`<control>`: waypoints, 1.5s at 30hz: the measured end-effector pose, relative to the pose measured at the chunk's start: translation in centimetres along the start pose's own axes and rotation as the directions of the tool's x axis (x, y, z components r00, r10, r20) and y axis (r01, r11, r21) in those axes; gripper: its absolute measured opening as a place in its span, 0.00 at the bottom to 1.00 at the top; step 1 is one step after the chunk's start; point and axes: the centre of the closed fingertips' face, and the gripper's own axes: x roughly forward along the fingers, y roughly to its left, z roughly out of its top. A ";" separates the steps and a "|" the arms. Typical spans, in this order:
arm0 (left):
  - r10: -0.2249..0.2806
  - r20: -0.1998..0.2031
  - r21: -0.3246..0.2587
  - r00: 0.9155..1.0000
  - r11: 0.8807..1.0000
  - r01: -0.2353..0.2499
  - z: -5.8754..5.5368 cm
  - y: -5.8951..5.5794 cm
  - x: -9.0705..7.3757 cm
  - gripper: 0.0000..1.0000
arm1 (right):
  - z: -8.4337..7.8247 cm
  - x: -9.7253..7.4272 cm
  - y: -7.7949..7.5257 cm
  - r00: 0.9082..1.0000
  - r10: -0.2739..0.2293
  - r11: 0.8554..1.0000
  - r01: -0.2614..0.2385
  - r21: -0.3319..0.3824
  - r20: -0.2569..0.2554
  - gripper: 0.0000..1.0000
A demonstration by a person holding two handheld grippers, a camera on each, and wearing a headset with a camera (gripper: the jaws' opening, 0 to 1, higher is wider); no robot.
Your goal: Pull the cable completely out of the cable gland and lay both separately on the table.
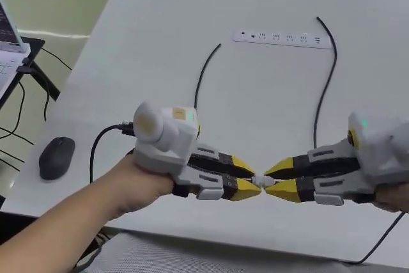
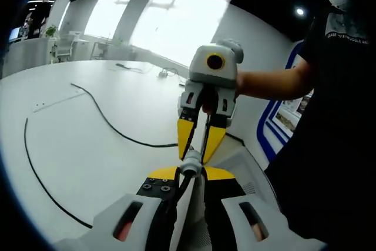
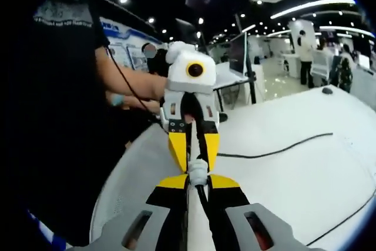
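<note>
the left gripper [image 1: 254,185] and right gripper [image 1: 272,181] meet tip to tip above the near edge of the table [image 1: 160,62], with the white cable gland [image 1: 263,181] between their tips. each pair of jaws is pinched nearly closed on the black cable [image 2: 181,189] — it runs back between both pairs, either side of the gland.

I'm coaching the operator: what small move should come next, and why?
Probably draw the right gripper straight back: both grippers meet tip to tip, the left gripper apparently shut on the cable gland, the right on the cable threaded through it.
</note>
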 end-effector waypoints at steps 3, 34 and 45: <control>0.001 -0.003 0.005 1.000 1.000 -0.001 0.0 -0.2 0.2 0.15 | -0.3 0.0 0.1 0.998 -0.051 0.992 0.045 -0.118 -0.044 0.07; 0.054 -0.010 0.075 0.999 0.996 -0.053 0.4 0.5 -0.4 0.16 | 0.3 -1.0 -1.3 0.990 -0.143 0.983 0.144 0.113 -0.012 0.18; 0.090 -0.001 0.157 0.996 0.984 -0.089 1.4 0.6 -0.4 0.15 | -0.7 -2.0 -2.6 0.929 -0.353 0.930 0.361 0.061 -0.112 0.13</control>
